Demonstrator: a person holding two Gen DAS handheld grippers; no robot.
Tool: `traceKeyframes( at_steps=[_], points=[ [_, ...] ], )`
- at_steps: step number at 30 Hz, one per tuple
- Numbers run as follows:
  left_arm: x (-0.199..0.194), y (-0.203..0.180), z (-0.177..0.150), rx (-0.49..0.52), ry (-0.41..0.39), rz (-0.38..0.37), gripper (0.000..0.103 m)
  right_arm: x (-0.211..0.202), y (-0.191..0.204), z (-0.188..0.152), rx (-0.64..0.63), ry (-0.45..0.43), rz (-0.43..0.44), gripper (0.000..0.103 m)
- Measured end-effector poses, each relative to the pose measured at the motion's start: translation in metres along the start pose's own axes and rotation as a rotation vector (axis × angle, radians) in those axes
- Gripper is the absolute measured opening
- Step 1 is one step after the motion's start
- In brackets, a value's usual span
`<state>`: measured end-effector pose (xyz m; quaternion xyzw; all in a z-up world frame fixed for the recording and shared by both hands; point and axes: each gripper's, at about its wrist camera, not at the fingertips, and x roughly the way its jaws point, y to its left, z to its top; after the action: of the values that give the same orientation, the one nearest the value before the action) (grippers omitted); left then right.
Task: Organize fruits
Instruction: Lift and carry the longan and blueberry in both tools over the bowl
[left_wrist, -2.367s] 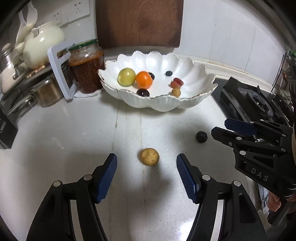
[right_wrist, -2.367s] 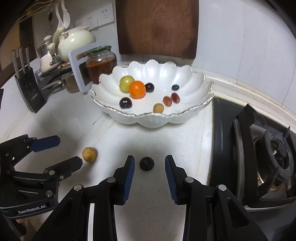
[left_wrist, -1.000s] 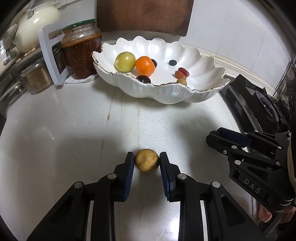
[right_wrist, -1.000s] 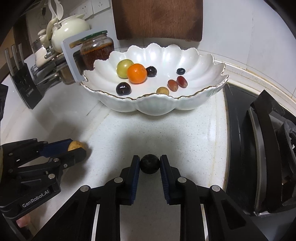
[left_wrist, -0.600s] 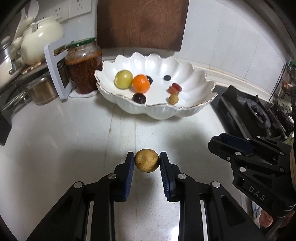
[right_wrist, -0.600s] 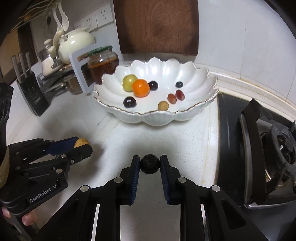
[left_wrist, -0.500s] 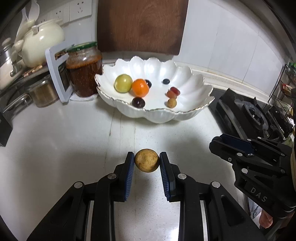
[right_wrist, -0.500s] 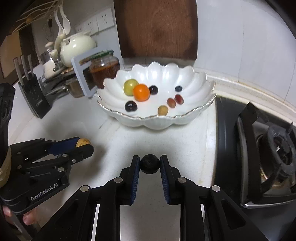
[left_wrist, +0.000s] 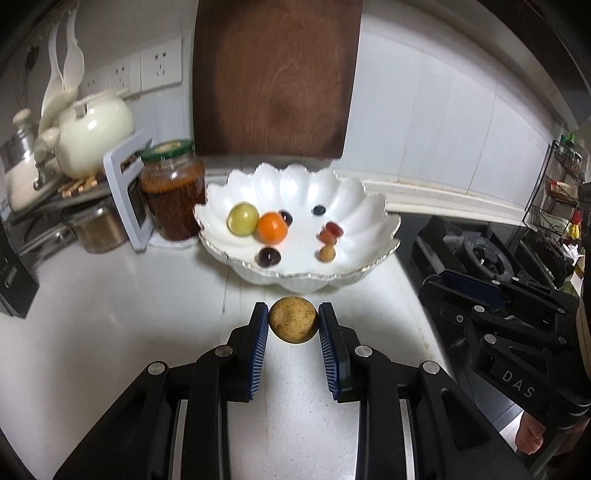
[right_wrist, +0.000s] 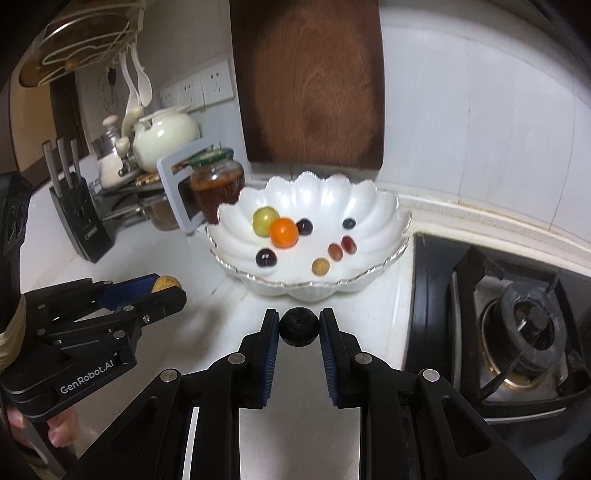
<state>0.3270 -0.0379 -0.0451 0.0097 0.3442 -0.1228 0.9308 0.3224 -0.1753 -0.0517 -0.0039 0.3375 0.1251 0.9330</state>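
My left gripper (left_wrist: 293, 326) is shut on a round tan-yellow fruit (left_wrist: 293, 319) and holds it above the white counter, in front of the scalloped white bowl (left_wrist: 373, 206). My right gripper (right_wrist: 298, 328) is shut on a small black round fruit (right_wrist: 298, 326), also lifted, just before the bowl (right_wrist: 384, 206). The bowl holds a green-yellow fruit (left_wrist: 242, 218), an orange (left_wrist: 272, 227), dark grapes and small reddish and tan fruits. The left gripper with its fruit (right_wrist: 167, 283) shows at the left of the right wrist view; the right gripper body (left_wrist: 491, 314) shows at the right of the left wrist view.
A jar of red-brown preserve (left_wrist: 173, 190), a grey frame (left_wrist: 123, 184), a cream teapot (left_wrist: 92, 129) and a knife block (right_wrist: 79, 210) stand left of the bowl. A wooden board (left_wrist: 277, 74) leans on the wall behind. A gas hob (right_wrist: 517, 321) lies to the right.
Both grippers shut on their fruits, the tan one on the left and the black one on the right, and lifted them off the counter; both have since risen higher.
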Motion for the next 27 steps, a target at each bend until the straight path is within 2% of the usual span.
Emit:
traceKeyframes(
  at_steps=[17,27],
  points=[
    [-0.018,-0.006,0.036,0.031,-0.113,0.007,0.028,-0.017,-0.006,0.031,-0.003,-0.111,-0.023,0.024],
    [-0.015,-0.005,0.058,0.036,-0.146,0.007,0.028,-0.016,-0.009,0.051,-0.006,-0.152,-0.023,0.024]
  ],
)
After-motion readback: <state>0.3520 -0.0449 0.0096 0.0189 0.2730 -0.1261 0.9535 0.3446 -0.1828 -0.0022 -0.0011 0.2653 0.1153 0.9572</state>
